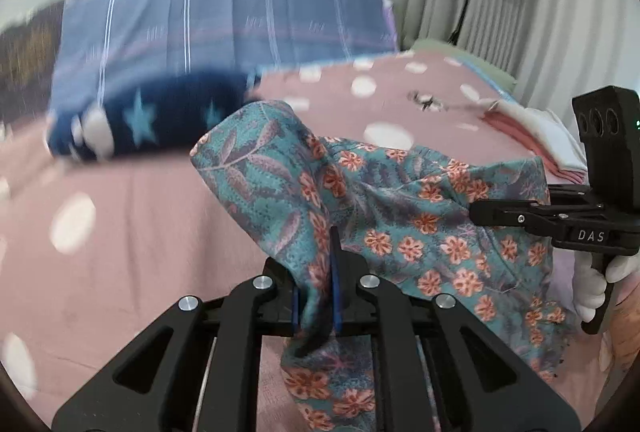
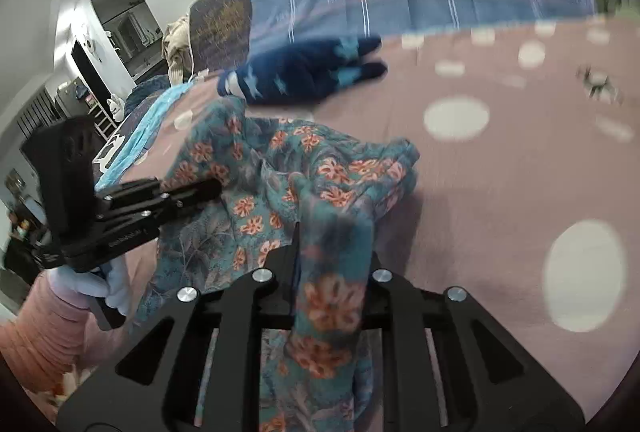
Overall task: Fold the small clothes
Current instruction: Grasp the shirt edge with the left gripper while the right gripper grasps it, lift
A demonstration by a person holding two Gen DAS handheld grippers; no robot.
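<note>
The floral garment point(image 1: 400, 216) hangs bunched between both grippers above the pink spotted bed point(image 1: 140, 216), filling the lower middle of each view. The left gripper point(image 1: 316, 296) has its jaws clamped on a fold of the cloth; the right gripper point(image 2: 332, 272) is likewise clamped on another gathered edge. The fabric looks thin, light and limp, so it will likely sag and crumple; gripping at corners or hems should spread it flat best.

White gloves point(image 1: 592, 284), black "DAS"-marked grippers point(image 1: 476, 212).
</note>
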